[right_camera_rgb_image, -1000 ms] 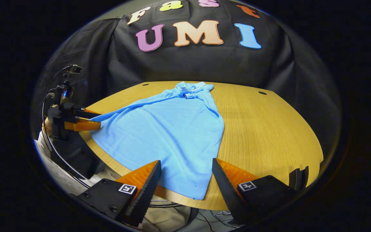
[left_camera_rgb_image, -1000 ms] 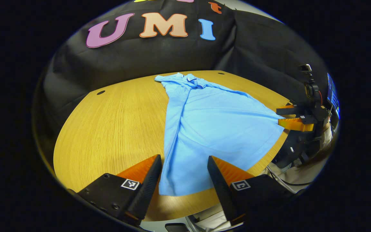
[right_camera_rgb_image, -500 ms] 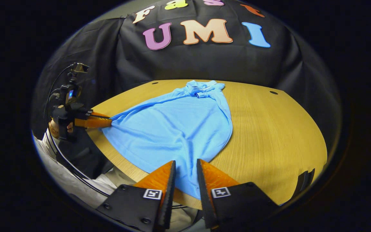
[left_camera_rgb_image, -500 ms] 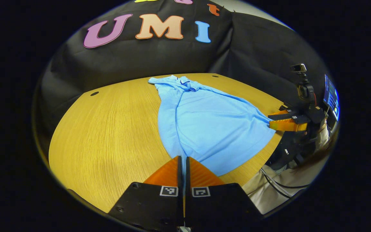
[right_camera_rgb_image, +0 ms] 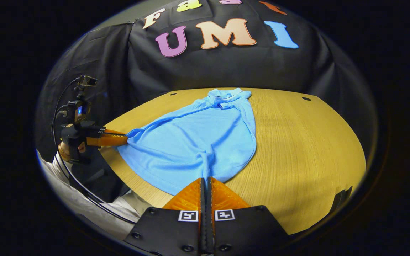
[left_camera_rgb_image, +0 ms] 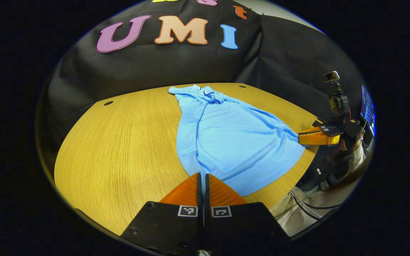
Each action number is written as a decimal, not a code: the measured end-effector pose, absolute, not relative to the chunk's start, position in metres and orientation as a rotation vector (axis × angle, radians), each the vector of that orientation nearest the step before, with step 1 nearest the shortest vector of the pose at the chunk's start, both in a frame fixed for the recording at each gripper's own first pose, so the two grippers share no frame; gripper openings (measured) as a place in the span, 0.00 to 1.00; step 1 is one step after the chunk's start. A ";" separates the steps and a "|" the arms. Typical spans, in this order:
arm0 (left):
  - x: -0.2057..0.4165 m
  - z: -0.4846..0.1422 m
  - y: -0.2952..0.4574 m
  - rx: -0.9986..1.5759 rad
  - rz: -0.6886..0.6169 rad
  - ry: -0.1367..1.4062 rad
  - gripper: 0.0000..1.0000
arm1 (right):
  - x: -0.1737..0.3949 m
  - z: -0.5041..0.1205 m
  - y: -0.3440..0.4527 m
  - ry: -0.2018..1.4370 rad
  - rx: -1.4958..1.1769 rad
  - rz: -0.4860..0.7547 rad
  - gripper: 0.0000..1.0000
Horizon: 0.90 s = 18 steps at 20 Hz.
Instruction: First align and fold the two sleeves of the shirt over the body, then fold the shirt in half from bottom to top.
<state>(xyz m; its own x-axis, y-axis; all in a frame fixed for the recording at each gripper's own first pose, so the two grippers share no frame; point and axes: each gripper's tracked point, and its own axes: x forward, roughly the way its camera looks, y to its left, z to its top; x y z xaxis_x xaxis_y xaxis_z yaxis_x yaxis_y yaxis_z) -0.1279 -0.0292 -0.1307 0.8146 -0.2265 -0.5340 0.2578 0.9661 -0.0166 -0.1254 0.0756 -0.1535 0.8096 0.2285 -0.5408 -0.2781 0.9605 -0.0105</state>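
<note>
Left gripper view: light-blue polo shirt (left_camera_rgb_image: pixel 233 138) spread on wooden table (left_camera_rgb_image: pixel 119 142), collar at far end. Left gripper (left_camera_rgb_image: pixel 202 176) clamped on near hem corner. Right gripper (left_camera_rgb_image: pixel 303 137) at right, pinching other hem corner.

Right gripper view: right gripper (right_camera_rgb_image: pixel 205 180) closed on near hem of shirt (right_camera_rgb_image: pixel 198 142); left gripper (right_camera_rgb_image: pixel 125 140) at left, gripping hem corner, held by hand (right_camera_rgb_image: pixel 70 145).

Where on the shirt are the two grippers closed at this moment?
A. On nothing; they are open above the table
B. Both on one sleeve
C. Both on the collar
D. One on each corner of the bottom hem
D: the left gripper and the right gripper each pinch a near hem corner of the shirt, while the collar lies at the far end.
</note>
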 end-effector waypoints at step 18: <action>0.009 -0.051 -0.007 -0.043 -0.246 0.387 0.00 | 0.020 -0.081 0.077 0.444 -0.306 0.211 0.02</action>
<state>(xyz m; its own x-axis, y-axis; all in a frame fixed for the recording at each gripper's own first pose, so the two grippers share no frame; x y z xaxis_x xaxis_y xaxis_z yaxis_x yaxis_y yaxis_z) 0.0091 -0.0073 -0.0514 0.8968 -0.2458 -0.3679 0.2295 0.9693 -0.0883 0.0197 0.0774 -0.0812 0.8826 0.1339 -0.4508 -0.2657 0.9329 -0.2432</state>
